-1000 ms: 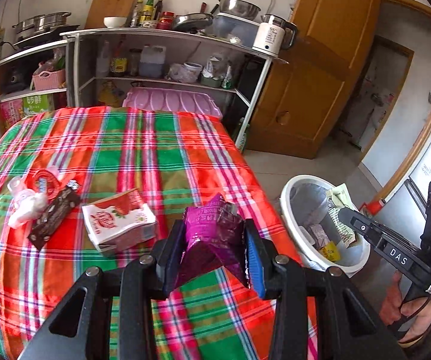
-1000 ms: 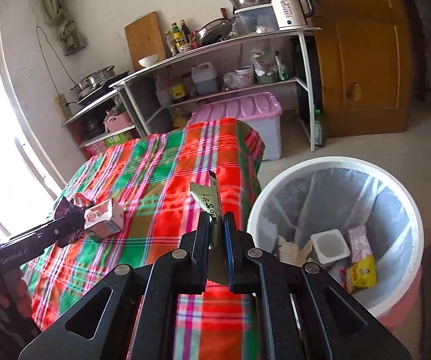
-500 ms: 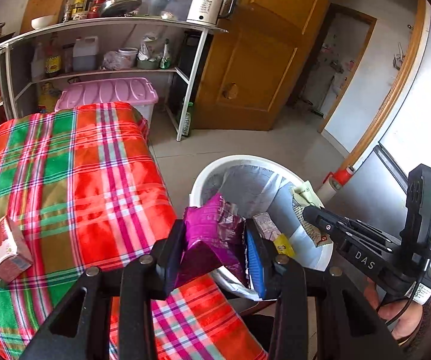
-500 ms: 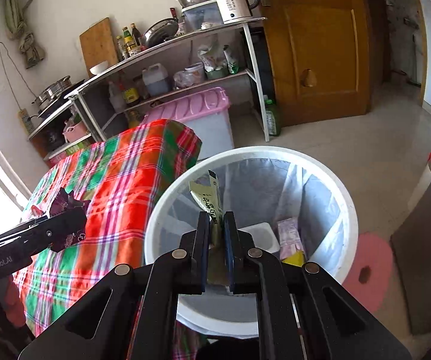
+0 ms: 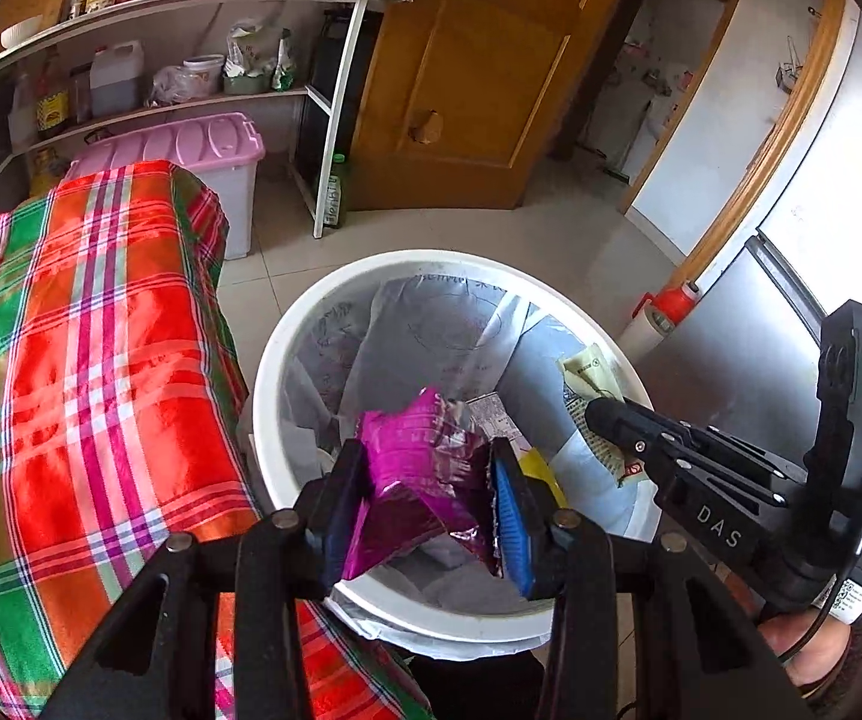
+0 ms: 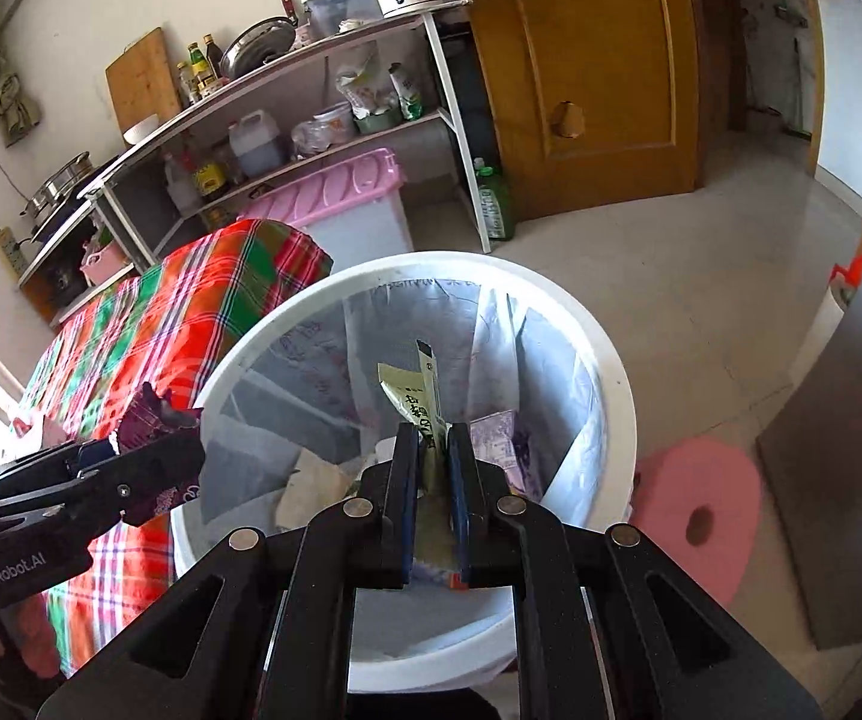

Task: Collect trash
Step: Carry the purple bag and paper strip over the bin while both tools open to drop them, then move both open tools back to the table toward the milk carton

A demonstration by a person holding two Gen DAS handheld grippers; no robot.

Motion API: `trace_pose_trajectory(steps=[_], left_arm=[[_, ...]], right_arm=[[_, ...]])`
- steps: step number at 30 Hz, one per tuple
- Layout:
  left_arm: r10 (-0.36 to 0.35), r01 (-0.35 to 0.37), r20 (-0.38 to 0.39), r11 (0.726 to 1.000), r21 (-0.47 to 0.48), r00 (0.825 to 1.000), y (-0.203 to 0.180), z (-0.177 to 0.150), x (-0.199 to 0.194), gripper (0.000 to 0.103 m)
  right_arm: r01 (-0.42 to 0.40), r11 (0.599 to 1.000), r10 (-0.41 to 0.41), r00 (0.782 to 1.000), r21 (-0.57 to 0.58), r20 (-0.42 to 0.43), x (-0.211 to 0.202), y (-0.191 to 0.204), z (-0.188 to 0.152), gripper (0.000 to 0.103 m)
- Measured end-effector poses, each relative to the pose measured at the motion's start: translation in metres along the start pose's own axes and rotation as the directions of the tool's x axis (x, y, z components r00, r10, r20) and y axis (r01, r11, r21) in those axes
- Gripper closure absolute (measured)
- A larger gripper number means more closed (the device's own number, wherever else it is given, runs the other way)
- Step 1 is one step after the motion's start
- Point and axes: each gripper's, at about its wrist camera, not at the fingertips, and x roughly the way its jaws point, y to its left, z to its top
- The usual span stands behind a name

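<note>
**Both tools loaded, poised over the bin: release step pending**

Left tool [image 5: 431, 474]: clenched on a crumpled magenta foil wrapper [image 5: 419, 462], which bulges up and forward between the two pads. The wrapper hangs over the near part of the white bin [image 5: 287, 324], directly ahead of and below this tool. In the right wrist view the same tool comes in from the left, with its wrapper at or just over the bin's left rim; whether it is fully inside the rim line cannot be told from that angle.

Right tool [image 6: 432, 450]: clenched on a flat olive-green sachet [image 6: 416, 399], held on edge, sticking up past the fingertips. It sits above the middle of the bin opening.

Bin: lined with a clear bag, already holding several pieces, among them a pale printed pack and something yellow, below and ahead of both tools. The plaid-covered tabletop [image 5: 89, 324] lies to the left of the left tool, touching or very near the bin's rim.

Judgement: the step in hand is the drop. The next move calls for opening both tools. The sachet looks well centred. The wrapper sits nearer the rim on the tabletop side, so a small push forward before release would be prudent; springy foil may cling to a pad or catch the rim.
</note>
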Motion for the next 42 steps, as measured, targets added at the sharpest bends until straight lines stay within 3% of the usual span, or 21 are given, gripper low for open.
trace_pose_trajectory(steps=[4,7,9,12,19,28,34,42], left_arm=[[0.004,-0.004,-0.007,1.000,-0.005,1.000,-0.001,0.000,0.004,0.056],[0.012,-0.012,-0.007,1.000,-0.012,1.000,0.003,0.000,0.003,0.054],[0.014,-0.014,-0.003,1.000,-0.017,1.000,0.006,-0.001,0.000,0.047],[0.014,-0.014,0.007,1.000,-0.024,1.000,0.010,-0.002,-0.005,0.043],[0.013,-0.011,0.042,0.999,-0.044,0.999,0.020,-0.007,-0.027,0.042],[0.066,-0.055,0.108,0.993,-0.100,0.992,0.050,-0.025,-0.070,0.042],[0.125,-0.099,0.175,0.984,-0.151,0.977,0.080,-0.041,-0.108,0.042],[0.229,-0.164,0.230,0.949,-0.271,0.946,0.138,-0.070,-0.158,0.041]], right_arm=[[0.006,1.000,-0.006,1.000,-0.008,-0.010,0.002,0.001,-0.001,0.091],[0.022,1.000,-0.022,1.000,-0.008,0.000,0.000,0.001,-0.002,0.077],[0.015,1.000,-0.015,1.000,-0.005,0.000,-0.001,0.002,-0.003,0.068],[0.011,1.000,-0.011,1.000,-0.009,0.009,-0.004,0.005,-0.004,0.067],[0.001,1.000,0.000,1.000,-0.015,0.025,-0.015,0.016,-0.006,0.067],[-0.050,0.997,0.052,0.997,-0.054,0.049,-0.026,0.046,-0.008,0.067],[-0.104,0.990,0.109,0.993,-0.090,0.052,-0.028,0.078,-0.011,0.067],[-0.186,0.971,0.191,0.981,-0.151,0.019,-0.022,0.129,-0.021,0.067]])
